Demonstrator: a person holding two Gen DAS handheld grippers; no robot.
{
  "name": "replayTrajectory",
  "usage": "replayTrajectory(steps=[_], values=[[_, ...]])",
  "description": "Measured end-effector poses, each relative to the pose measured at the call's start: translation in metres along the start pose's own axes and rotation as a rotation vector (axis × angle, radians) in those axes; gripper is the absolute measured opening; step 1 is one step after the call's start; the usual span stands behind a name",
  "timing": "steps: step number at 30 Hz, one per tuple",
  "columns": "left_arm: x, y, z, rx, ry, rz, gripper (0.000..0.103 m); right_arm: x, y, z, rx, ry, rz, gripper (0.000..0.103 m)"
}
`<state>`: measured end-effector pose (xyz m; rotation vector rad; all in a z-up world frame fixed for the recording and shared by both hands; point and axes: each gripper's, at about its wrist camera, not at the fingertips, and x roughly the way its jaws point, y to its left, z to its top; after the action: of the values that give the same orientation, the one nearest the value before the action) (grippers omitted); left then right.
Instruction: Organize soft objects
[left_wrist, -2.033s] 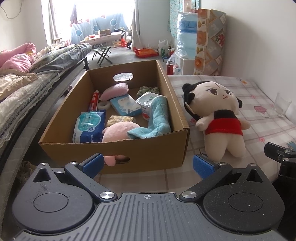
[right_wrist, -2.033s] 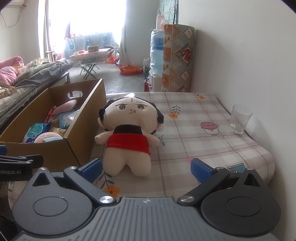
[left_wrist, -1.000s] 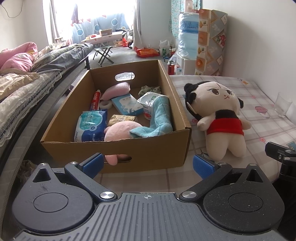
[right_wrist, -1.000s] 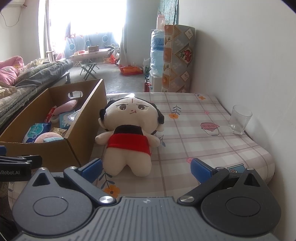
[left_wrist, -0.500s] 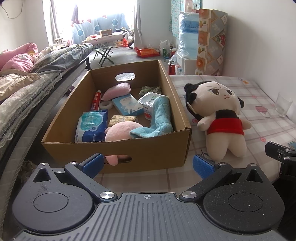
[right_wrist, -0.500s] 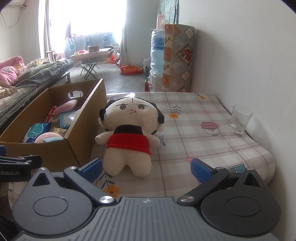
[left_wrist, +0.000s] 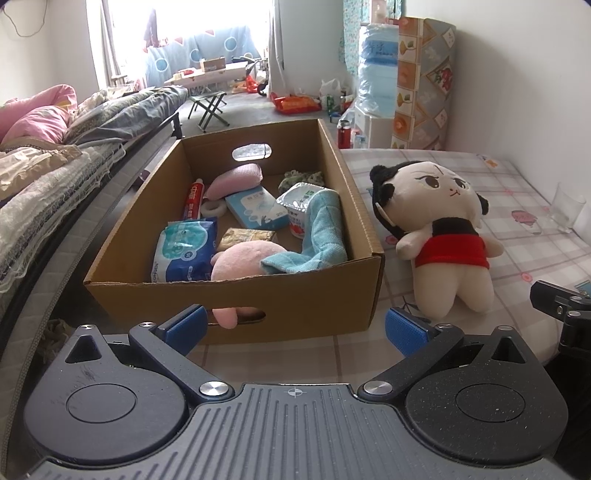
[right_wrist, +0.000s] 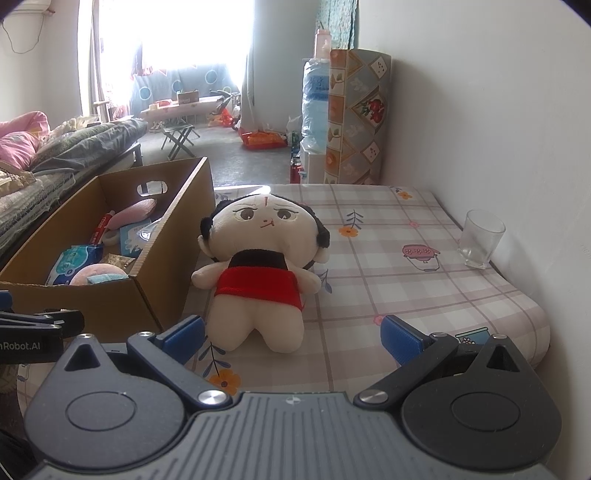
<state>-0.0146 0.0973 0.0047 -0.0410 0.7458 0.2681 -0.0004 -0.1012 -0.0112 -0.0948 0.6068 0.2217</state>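
A plush doll (right_wrist: 260, 258) with black hair and a red skirt lies on the checked tablecloth, just right of a cardboard box (right_wrist: 162, 266); it also shows in the left wrist view (left_wrist: 439, 229). The box (left_wrist: 295, 299) holds a pink plush (left_wrist: 243, 262), a blue towel (left_wrist: 321, 236), a pink pouch (left_wrist: 232, 181), wipes, a tissue pack, toothpaste and a yogurt cup. My left gripper (left_wrist: 293, 328) is open and empty in front of the box. My right gripper (right_wrist: 291, 334) is open and empty just before the doll's legs.
A clear glass (right_wrist: 480, 240) stands by the wall at the table's right edge. The wall runs along the right. A bed (left_wrist: 44, 177) with bedding lies left of the box. Water bottles and a patterned roll (right_wrist: 354, 114) stand beyond the table's far end.
Both grippers have stayed open; the left view has shifted only very slightly. The doll and box have not moved.
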Motion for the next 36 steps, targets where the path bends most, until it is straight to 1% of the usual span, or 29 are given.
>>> replayTrajectory(steps=[36], values=[[-0.0018, -0.0005, -0.0012, -0.001, 0.0, 0.006, 0.103, -0.001, 0.0006, 0.0003, 0.002, 0.001, 0.0, 0.103]])
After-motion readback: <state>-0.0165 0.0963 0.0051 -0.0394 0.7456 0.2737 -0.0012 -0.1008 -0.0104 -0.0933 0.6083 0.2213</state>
